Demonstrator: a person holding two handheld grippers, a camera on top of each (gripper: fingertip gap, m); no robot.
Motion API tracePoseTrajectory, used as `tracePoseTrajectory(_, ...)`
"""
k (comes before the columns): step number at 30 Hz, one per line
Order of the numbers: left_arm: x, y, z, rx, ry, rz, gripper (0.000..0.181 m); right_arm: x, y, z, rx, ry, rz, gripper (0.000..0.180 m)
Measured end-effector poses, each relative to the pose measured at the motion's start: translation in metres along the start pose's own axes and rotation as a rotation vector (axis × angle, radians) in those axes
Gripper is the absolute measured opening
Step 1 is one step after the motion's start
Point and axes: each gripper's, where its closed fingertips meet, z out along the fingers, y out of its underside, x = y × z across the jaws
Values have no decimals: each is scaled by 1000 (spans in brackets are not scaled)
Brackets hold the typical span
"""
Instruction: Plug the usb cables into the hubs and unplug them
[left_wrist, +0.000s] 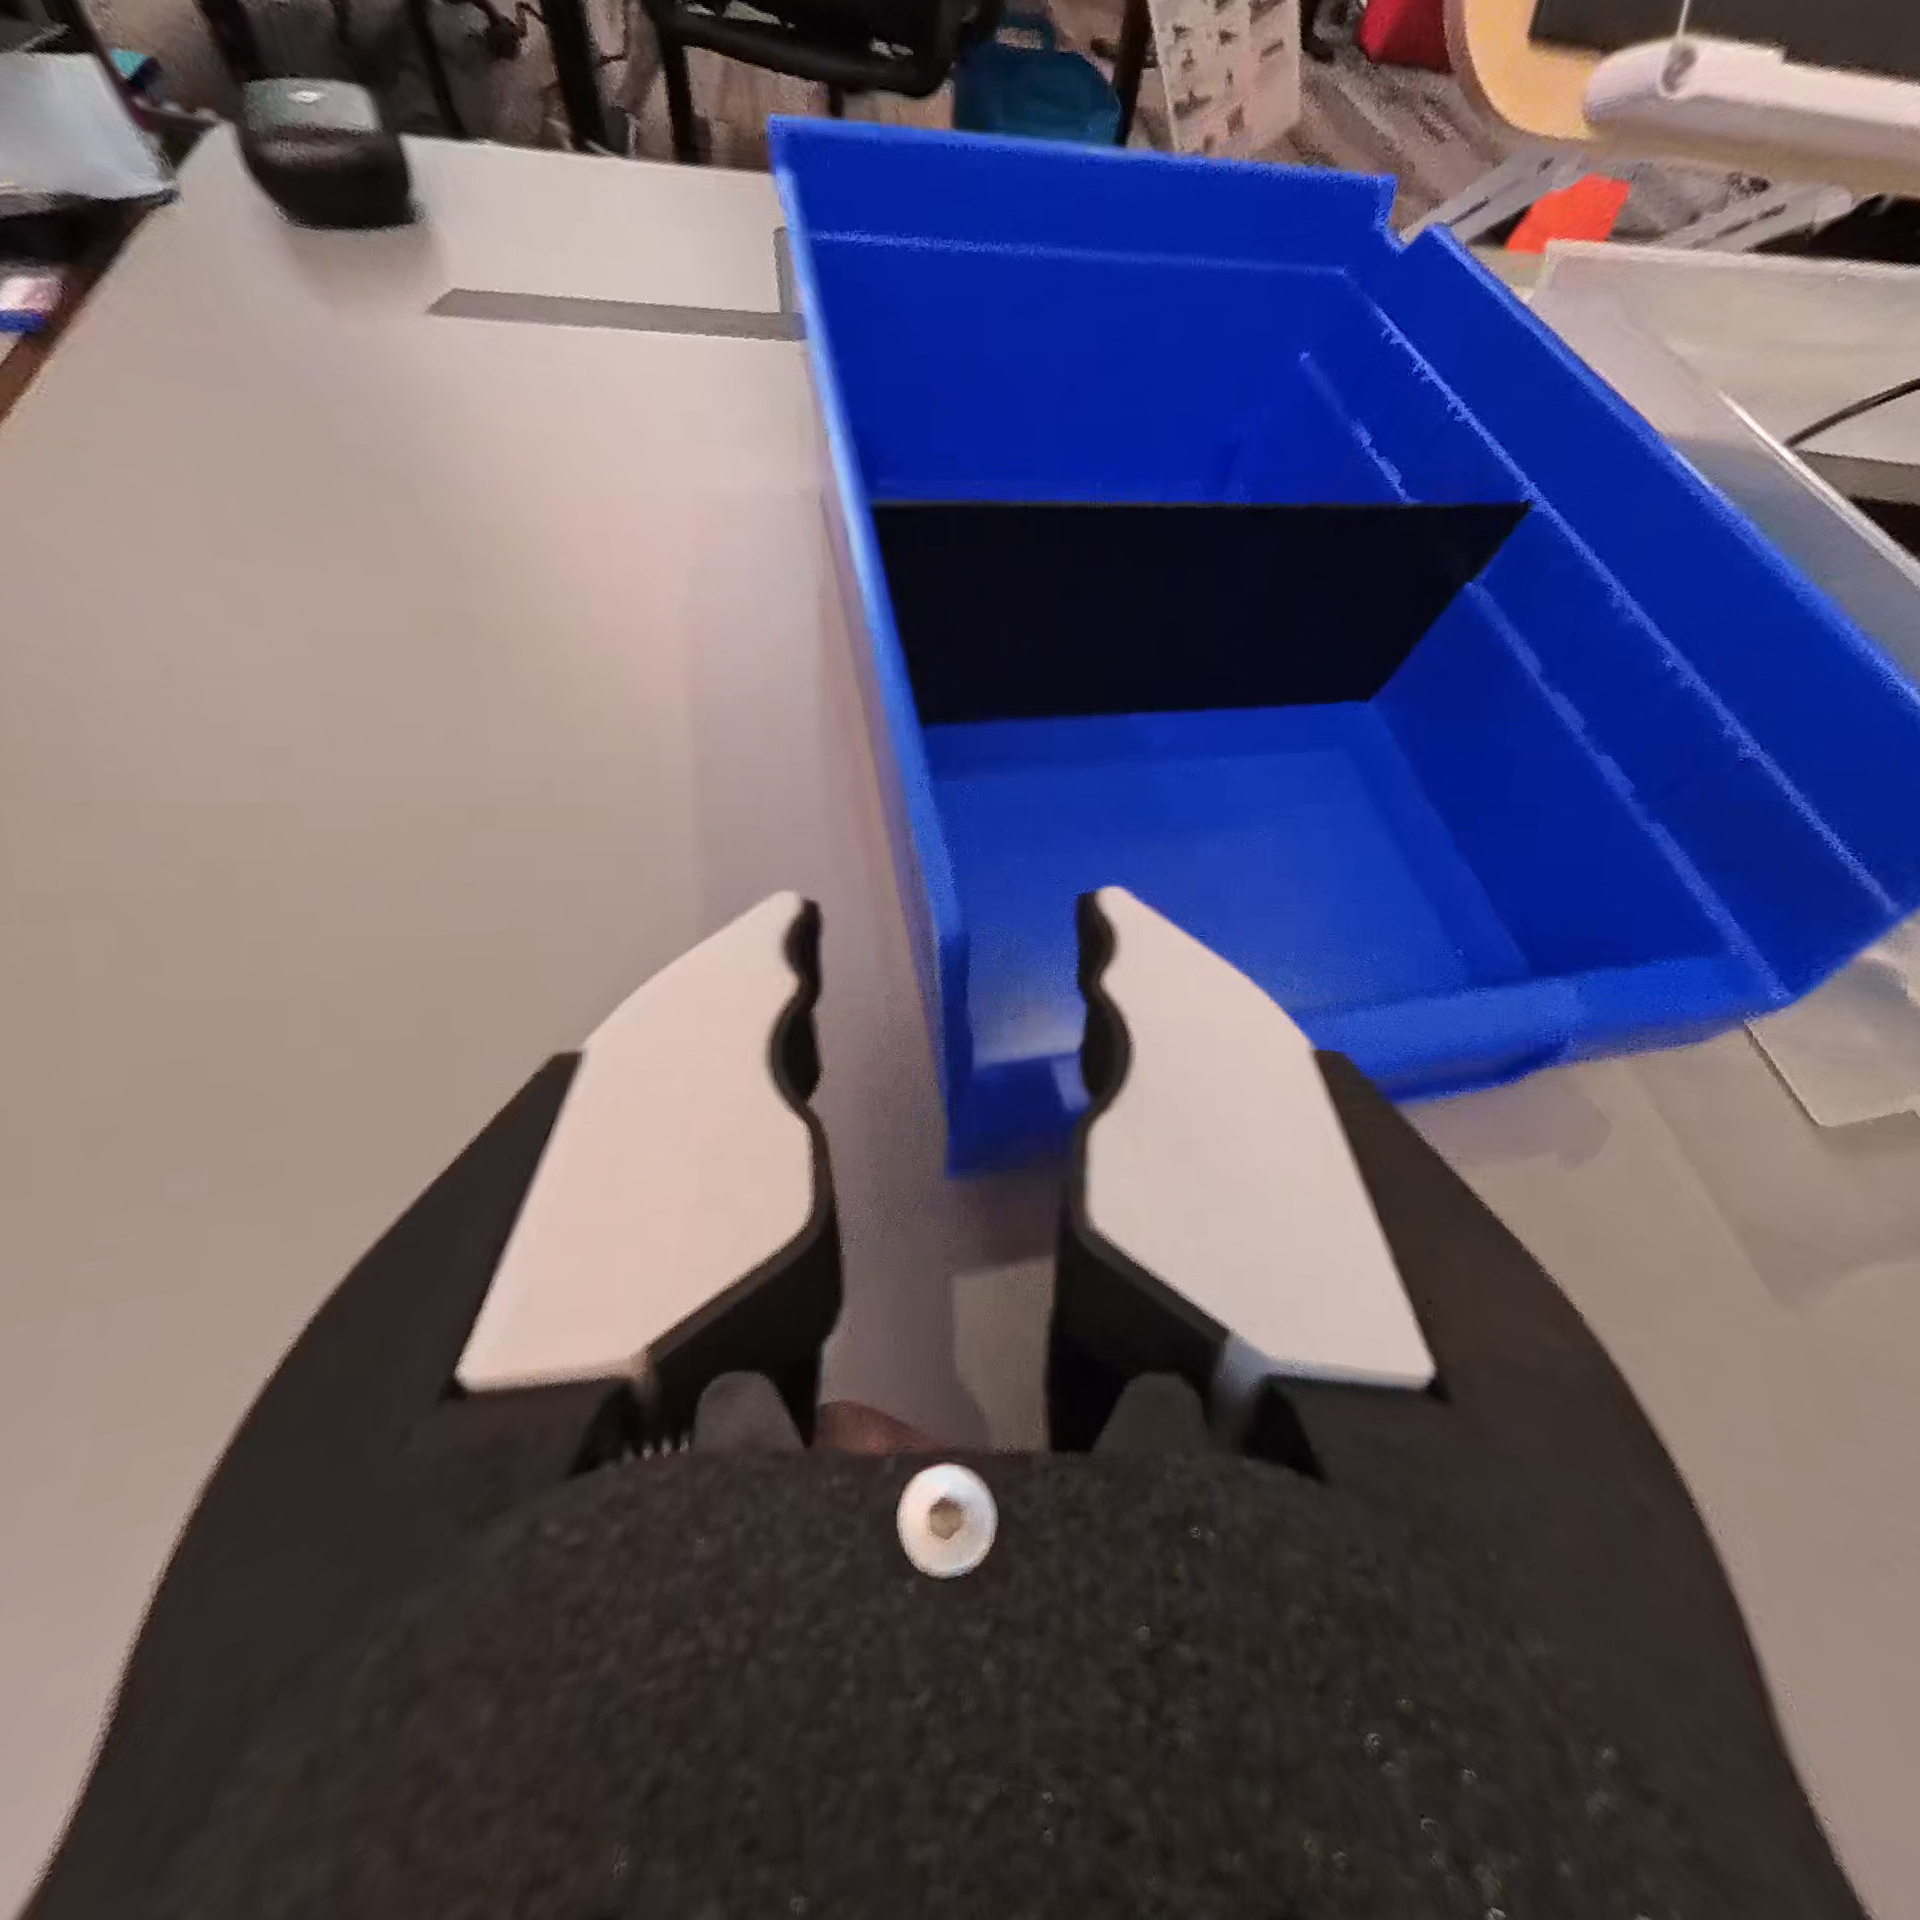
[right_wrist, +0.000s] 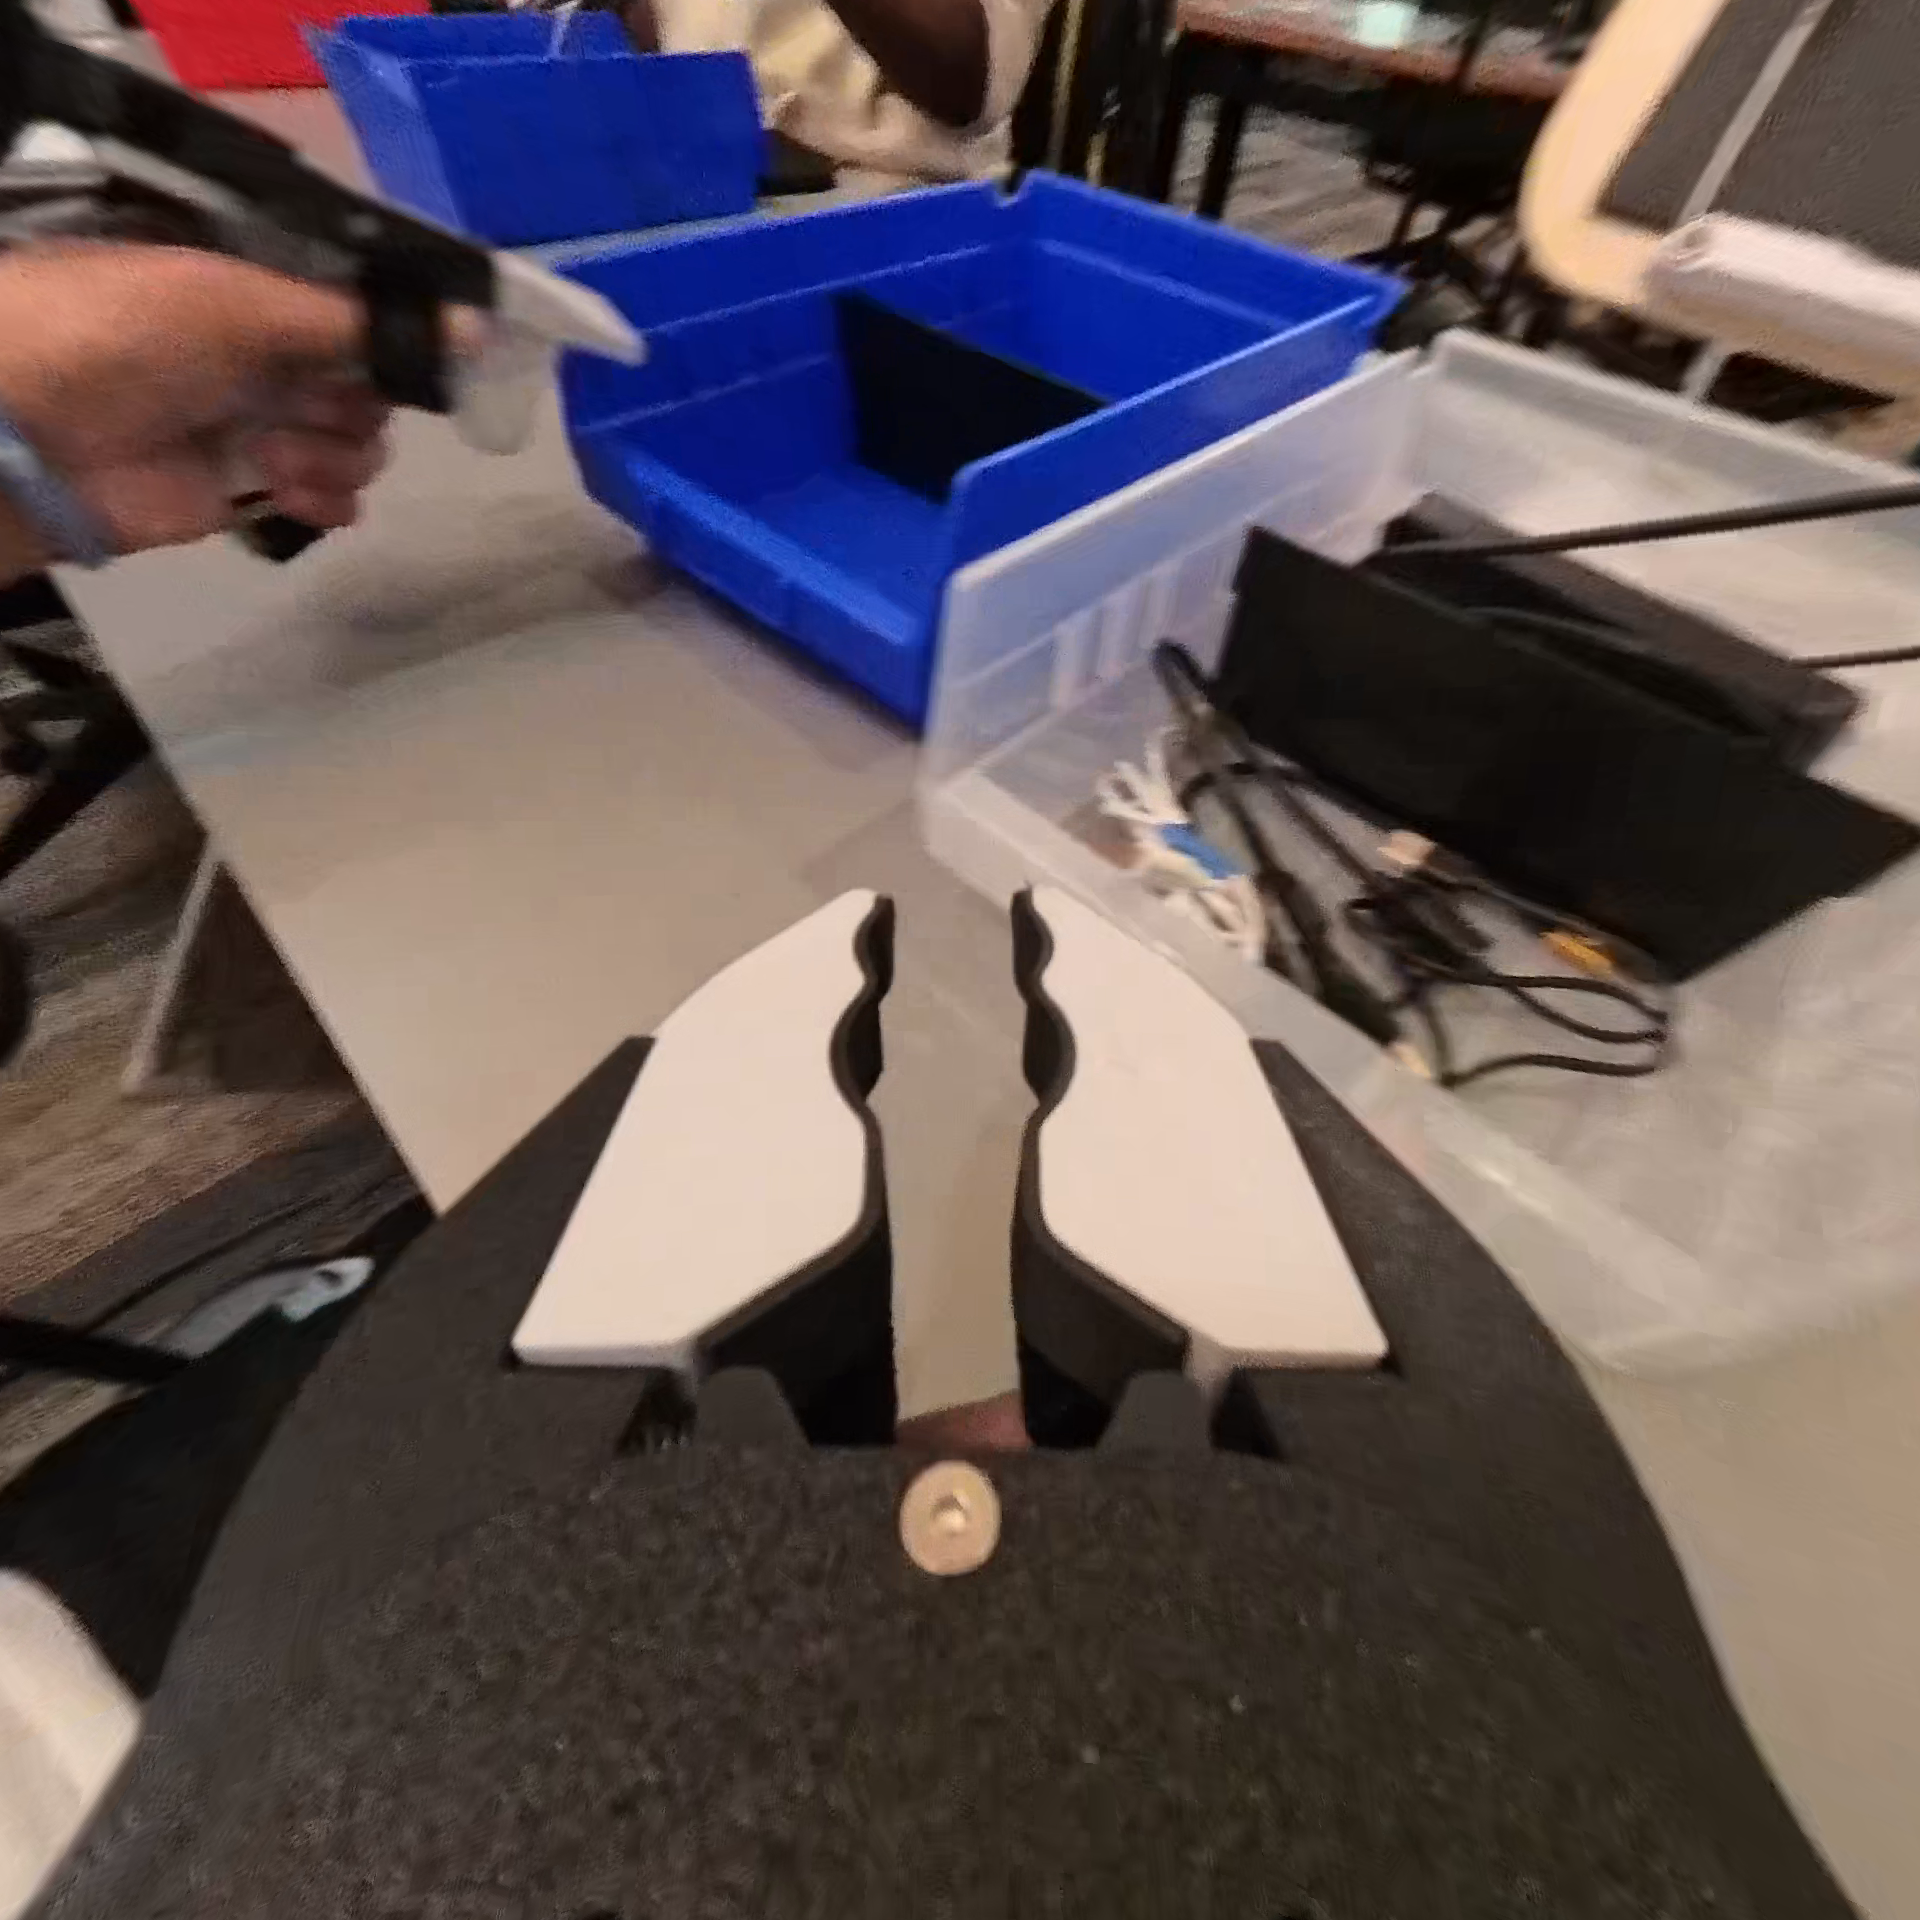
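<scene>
A clear plastic bin (right_wrist: 1039, 623) on the right of the white table holds a tangle of black and white USB cables (right_wrist: 1351, 914) in front of a black divider (right_wrist: 1496, 727); no hub can be told apart. My right gripper (right_wrist: 952, 902) is open and empty, above the table just short of this bin's near corner. My left gripper (left_wrist: 943, 902) is open and empty, at the near left corner of a blue bin (left_wrist: 1621, 582) with a black divider (left_wrist: 1164, 603). The left gripper also shows in the right wrist view (right_wrist: 561, 312), held by a hand.
The blue bin (right_wrist: 1143, 436) has nothing visible in it and touches the clear bin. A second blue bin (right_wrist: 582, 135) stands behind it. A dark device (left_wrist: 322, 145) sits at the table's far left. A clear bin edge (left_wrist: 1766, 353) lies right of the blue bin. Chairs stand beyond.
</scene>
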Motion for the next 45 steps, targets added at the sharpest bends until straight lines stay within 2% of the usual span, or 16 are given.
tracePoseTrajectory(2, 2, 2, 19, -55, 19, 7, 14, -28, 8, 20, -42, -64, 52, 24)
tracePoseTrajectory(3, -1, 3, 23, -60, 1, 7, 7, -37, 11, 29, -67, -68, 72, 27)
tracePoseTrajectory(7, -3, 13, 5, -57, -63, 7, 5, -50, 4, 62, -82, -15, 70, 53)
tracePoseTrajectory(10, 8, 30, -24, -53, -90, 2, 5, -48, -10, 82, -57, 70, 80, 64)
tracePoseTrajectory(12, 17, 43, -45, -60, -111, 15, 5, -37, -15, 90, -57, 203, 98, 60)
tracePoseTrajectory(15, 32, 59, -72, -52, -112, 13, 5, -35, -7, 100, -111, 309, 124, 38)
tracePoseTrajectory(17, 37, 66, -86, -36, -129, -2, 6, -47, -4, 101, -130, 277, 150, 31)
tracePoseTrajectory(18, 37, 69, -94, -32, -157, 6, 5, -48, -4, 97, -137, 276, 162, 21)
tracePoseTrajectory(19, 39, 72, -101, -29, -162, 15, 5, -45, -5, 91, -142, 296, 165, 7)
tracePoseTrajectory(23, 59, 61, -128, 49, -208, 59, 5, -44, -24, 65, -85, 324, 91, 5)
tracePoseTrajectory(29, 131, -36, -148, 255, -211, 171, 5, 8, -97, -12, 142, 465, 43, 5)
tracePoseTrajectory(34, 246, -110, -107, 336, -93, 248, 4, 106, -125, -105, 237, 652, 53, 4)
tracePoseTrajectory(37, 336, -130, -68, 337, 22, 270, 4, 179, -109, -164, 234, 768, 117, 4)
tracePoseTrajectory(41, 451, -128, -2, 273, 123, 245, 4, 284, -57, -222, 136, 870, 238, 4)
tracePoseTrajectory(43, 499, -118, 37, 198, 162, 233, 3, 329, -23, -241, 65, 879, 280, 4)
tracePoseTrajectory(45, 539, -92, 74, 124, 181, 259, 3, 365, 19, -257, -20, 902, 308, 4)
